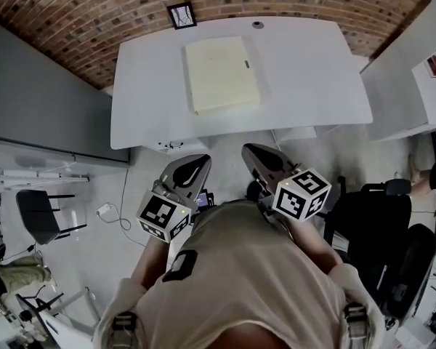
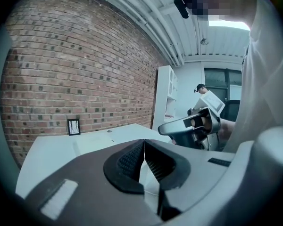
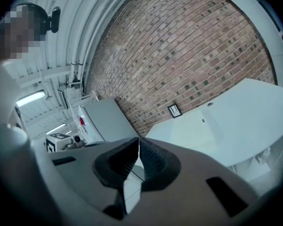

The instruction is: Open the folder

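Folder (image 1: 221, 73) lies closed on the table (image 1: 312, 86) at 12 o'clock, well apart from us. Left gripper (image 1: 195, 163) and right gripper (image 1: 251, 152) have jaws fully together and empty. We hold both near our chest, likely pre-reach.

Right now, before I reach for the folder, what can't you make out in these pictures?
Folder: its opening edge, head view, too small and pale.
Dark mark on the folder: head view, too small to identify.
Framed picture: its content, too small in every view.
Table, near side: left gripper view, mostly hidden behind the left gripper.
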A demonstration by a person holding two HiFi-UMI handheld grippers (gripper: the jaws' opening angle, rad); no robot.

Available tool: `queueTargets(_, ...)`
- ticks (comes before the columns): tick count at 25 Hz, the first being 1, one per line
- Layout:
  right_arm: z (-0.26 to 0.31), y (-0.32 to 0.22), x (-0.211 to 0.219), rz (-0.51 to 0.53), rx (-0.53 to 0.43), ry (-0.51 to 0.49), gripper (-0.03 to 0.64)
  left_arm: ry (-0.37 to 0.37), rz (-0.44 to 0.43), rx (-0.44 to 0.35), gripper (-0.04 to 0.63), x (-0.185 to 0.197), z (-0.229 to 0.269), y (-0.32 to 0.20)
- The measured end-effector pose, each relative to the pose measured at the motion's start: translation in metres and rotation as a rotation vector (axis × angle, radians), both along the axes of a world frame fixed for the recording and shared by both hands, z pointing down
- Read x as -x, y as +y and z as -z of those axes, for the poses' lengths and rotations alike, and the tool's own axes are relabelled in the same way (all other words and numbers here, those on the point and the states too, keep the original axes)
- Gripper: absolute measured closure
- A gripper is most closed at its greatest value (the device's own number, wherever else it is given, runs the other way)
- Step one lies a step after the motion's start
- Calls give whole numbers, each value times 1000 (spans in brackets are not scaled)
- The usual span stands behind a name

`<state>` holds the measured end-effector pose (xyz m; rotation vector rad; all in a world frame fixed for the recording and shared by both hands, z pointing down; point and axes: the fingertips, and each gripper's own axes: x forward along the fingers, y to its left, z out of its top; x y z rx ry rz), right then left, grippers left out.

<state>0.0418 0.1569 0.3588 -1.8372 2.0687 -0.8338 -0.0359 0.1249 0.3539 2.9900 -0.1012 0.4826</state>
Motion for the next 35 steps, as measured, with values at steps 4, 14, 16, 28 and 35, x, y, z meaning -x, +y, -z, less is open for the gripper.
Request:
queueTargets(4, 4, -3, -11, 59, -22, 12, 612, -52, 30, -28, 591, -21, -3, 5)
queueTargets(14, -10, 16, -73, 66, -38, -54, 612, -81, 75, -97, 591, -80, -4, 23)
queueTargets(16, -12, 18, -80, 73, -38, -68, 612, -95, 77, -115, 591, -88, -5, 26)
queueTargets(28, -17, 26, -108, 87, -49, -113, 611, -158, 109, -161, 591, -112, -8, 19)
queueTargets(35, -23, 29, -124, 56, -45, -132, 612, -171, 79, -183, 591, -132, -11, 18)
